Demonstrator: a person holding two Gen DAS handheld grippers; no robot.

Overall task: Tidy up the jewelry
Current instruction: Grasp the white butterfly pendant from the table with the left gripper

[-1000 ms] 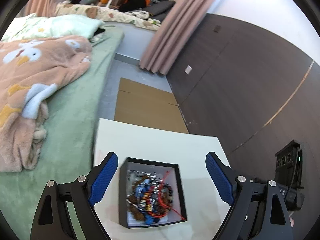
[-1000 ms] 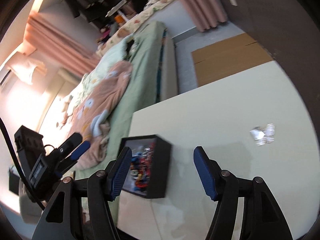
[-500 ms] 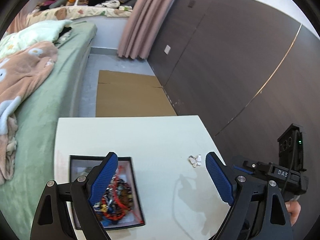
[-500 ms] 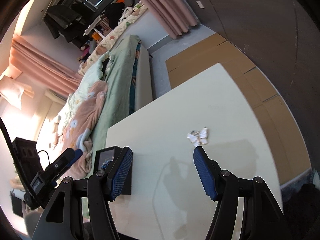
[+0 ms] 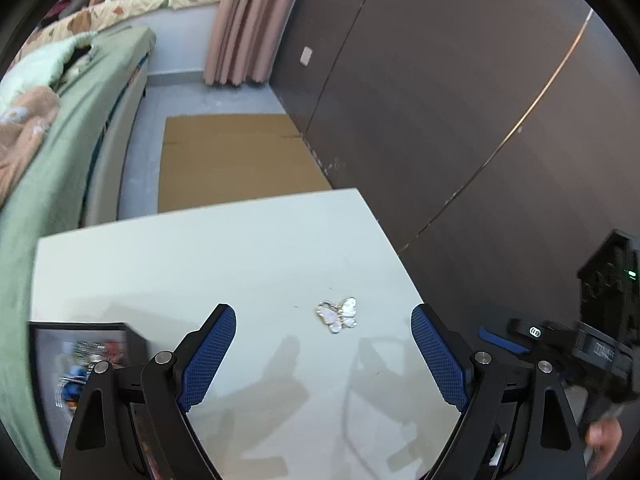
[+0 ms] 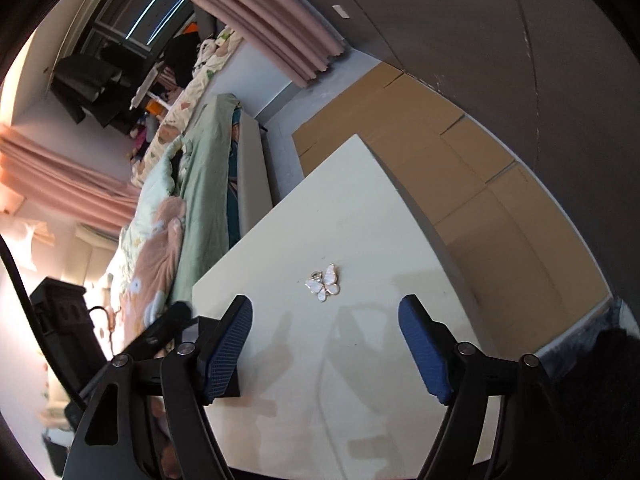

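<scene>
A: Where does the small white mother-of-pearl butterfly pendant with a silver rim (image 5: 338,315) lie?

B: Flat on the pale white rectangular tabletop (image 5: 224,248), alone, ahead of both tools and touching neither.

A: How does the left gripper with blue ribbed pads (image 5: 323,354) stand?

B: Its jaws are spread wide with nothing between them but bare table.

A: And the right gripper with blue pads (image 6: 325,340)?

B: Its jaws are opening, also empty; the pendant (image 6: 323,282) sits beyond its fingertips.

A: The jewelry container?

B: The black square box with a jumble of coloured beads (image 5: 80,360) stands at the table's left edge, beside the green bed cover (image 5: 52,184), well apart from the pendant.
</scene>
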